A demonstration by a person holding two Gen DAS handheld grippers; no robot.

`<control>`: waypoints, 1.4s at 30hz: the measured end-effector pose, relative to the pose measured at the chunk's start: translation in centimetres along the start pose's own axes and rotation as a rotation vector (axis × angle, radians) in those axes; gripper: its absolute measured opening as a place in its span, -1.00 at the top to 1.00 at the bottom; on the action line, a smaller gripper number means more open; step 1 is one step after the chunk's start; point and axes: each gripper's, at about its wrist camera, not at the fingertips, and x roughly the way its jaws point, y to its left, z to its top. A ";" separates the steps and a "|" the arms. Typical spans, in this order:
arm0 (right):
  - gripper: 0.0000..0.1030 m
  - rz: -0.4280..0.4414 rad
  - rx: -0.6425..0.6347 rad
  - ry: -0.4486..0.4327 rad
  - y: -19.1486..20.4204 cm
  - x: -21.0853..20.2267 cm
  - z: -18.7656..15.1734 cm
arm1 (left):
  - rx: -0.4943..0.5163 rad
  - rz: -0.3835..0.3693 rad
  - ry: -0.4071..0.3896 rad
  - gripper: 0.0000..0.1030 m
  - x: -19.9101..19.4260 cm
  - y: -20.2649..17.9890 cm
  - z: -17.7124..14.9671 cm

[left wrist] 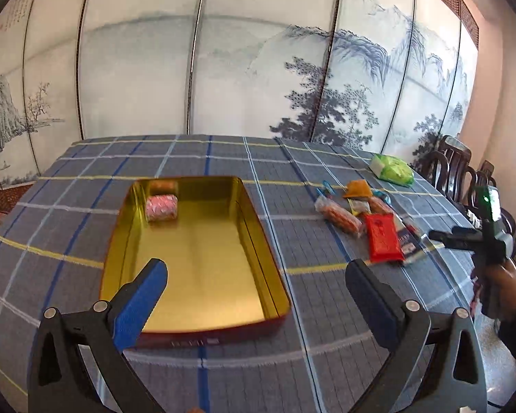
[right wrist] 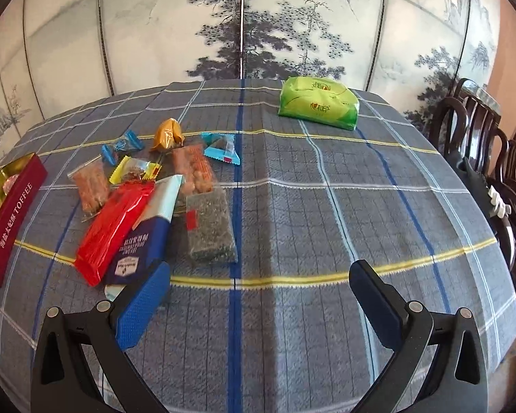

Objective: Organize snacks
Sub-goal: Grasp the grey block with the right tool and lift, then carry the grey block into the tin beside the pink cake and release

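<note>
Your left gripper (left wrist: 256, 277) hangs wide over the tin (left wrist: 203, 318); your right gripper (right wrist: 259, 280), equally wide and empty, faces the snack pile (right wrist: 148, 199) mid-desk. Next, grip the red packet (right wrist: 113, 227).

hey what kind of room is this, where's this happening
Most likely a home dining room. A large table under a plaid tablecloth stands before a folding screen painted with an ink landscape, dark wooden chairs line one side, and snacks lie beside a gold toffee tin.
</note>
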 end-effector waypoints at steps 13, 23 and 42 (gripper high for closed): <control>0.29 0.069 -0.055 0.078 1.4 5.6 1.4 | -0.045 -0.092 0.104 -0.99 0.1 -3.7 -5.7; 0.29 -0.037 -0.044 -0.020 0.9 2.0 4.3 | -0.002 -0.101 0.103 -0.98 0.0 -5.3 -6.8; 0.29 -0.068 -0.146 -0.126 12.8 -0.7 9.7 | -0.053 -0.052 0.076 -0.98 -2.2 -1.8 -9.9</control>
